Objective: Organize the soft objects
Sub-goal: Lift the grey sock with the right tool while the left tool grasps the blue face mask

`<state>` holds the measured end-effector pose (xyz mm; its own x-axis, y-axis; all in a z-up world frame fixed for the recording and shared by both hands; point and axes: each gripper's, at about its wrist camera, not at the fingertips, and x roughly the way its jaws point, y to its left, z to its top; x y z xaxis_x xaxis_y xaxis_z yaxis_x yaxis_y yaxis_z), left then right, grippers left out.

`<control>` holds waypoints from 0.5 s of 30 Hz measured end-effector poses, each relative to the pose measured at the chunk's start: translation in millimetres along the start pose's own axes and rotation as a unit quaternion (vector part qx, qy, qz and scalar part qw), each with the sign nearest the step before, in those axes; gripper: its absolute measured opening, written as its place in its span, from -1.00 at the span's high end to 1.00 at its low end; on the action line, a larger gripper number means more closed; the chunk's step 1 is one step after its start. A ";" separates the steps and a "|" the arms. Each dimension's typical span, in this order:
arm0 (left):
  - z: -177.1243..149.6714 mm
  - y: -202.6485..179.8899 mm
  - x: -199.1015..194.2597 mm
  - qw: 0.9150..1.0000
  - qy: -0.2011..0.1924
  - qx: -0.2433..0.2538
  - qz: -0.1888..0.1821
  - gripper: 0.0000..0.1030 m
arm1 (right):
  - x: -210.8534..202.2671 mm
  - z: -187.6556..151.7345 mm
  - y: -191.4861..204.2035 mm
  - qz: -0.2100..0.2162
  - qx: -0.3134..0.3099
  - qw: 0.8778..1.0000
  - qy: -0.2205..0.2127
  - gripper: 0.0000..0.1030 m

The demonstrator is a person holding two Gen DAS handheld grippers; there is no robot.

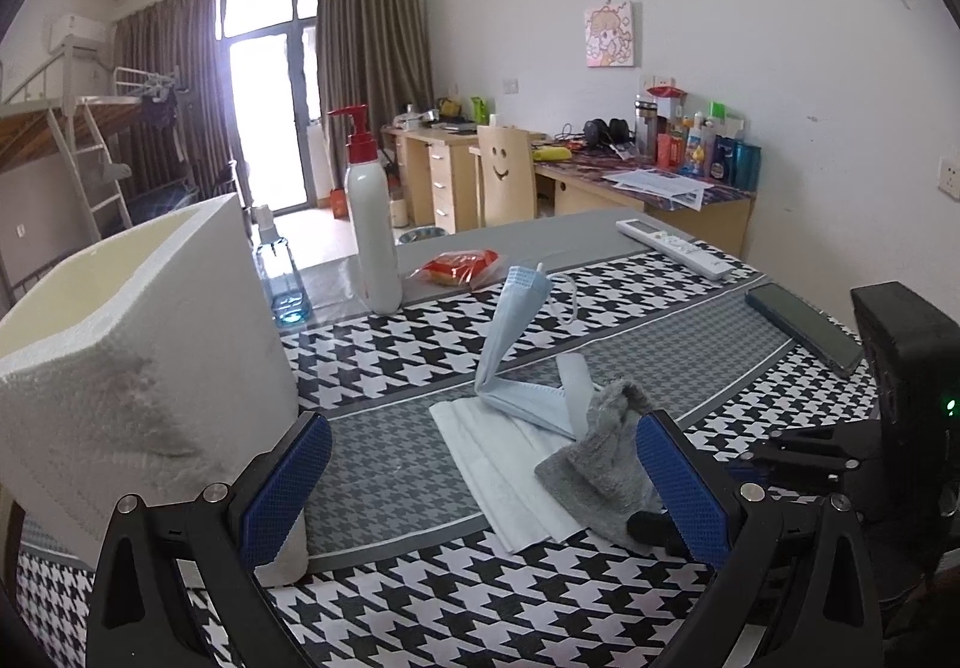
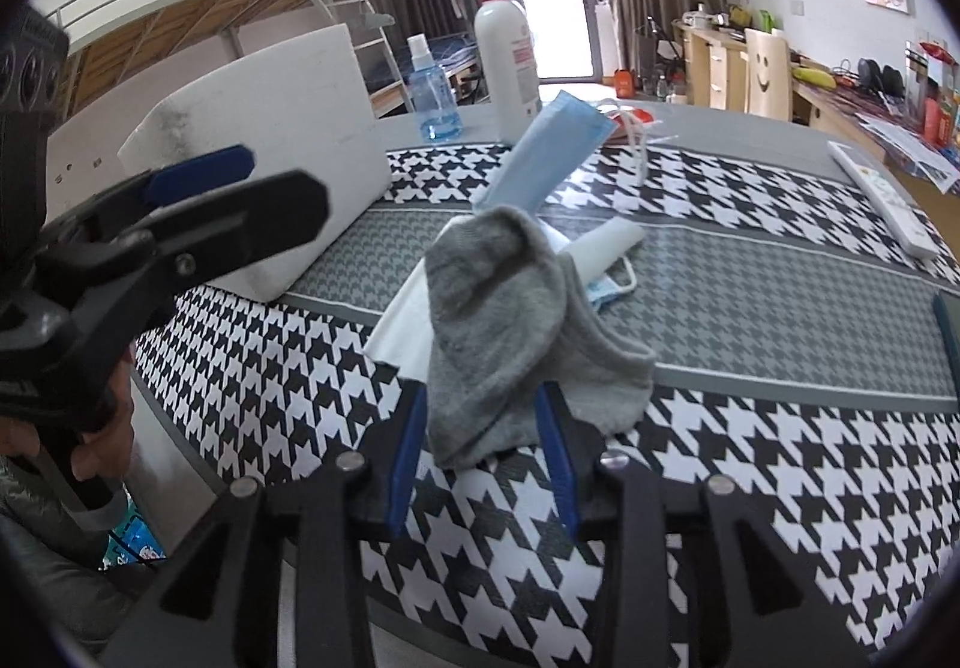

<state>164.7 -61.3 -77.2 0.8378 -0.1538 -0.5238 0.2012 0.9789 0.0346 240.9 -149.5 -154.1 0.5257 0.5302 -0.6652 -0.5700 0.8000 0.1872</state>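
A grey sock (image 2: 498, 332) is pinched between the blue pads of my right gripper (image 2: 483, 428), which is shut on it; its far end rests on white face masks (image 2: 402, 326). The sock also shows in the left wrist view (image 1: 600, 458), lying on a white mask (image 1: 498, 464). A blue face mask (image 1: 516, 332) stands folded behind it and also shows in the right wrist view (image 2: 546, 152). My left gripper (image 1: 480, 488) is open and empty, hovering over the table just left of the sock, beside a white foam box (image 1: 138, 344).
The table has a houndstooth cloth (image 1: 480, 608). At its back stand a white pump bottle (image 1: 372, 224), a blue spray bottle (image 1: 282, 278) and a red snack packet (image 1: 459, 266). A remote (image 1: 678, 248) and a phone (image 1: 804, 326) lie at the right.
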 end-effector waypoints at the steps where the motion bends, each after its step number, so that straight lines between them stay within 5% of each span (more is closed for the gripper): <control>1: 1.3 -0.8 1.1 1.000 0.002 0.002 -0.003 -0.98 | 0.1 0.4 -0.7 0.000 -0.001 1.000 0.002 0.13; 14: 12.2 3.0 29.2 1.000 0.026 0.003 -0.012 -0.98 | 7.0 0.4 2.5 0.001 -0.016 1.000 0.016 0.13; 15: 12.4 3.1 29.3 1.000 0.023 0.003 -0.011 -0.98 | 7.1 0.8 2.1 -0.001 -0.016 1.000 0.017 0.24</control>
<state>196.2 -64.4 -81.8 0.8086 -0.1678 -0.5639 0.2224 0.9745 0.0288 243.9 -143.8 -157.8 0.5057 0.5191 -0.6891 -0.5901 0.7908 0.1627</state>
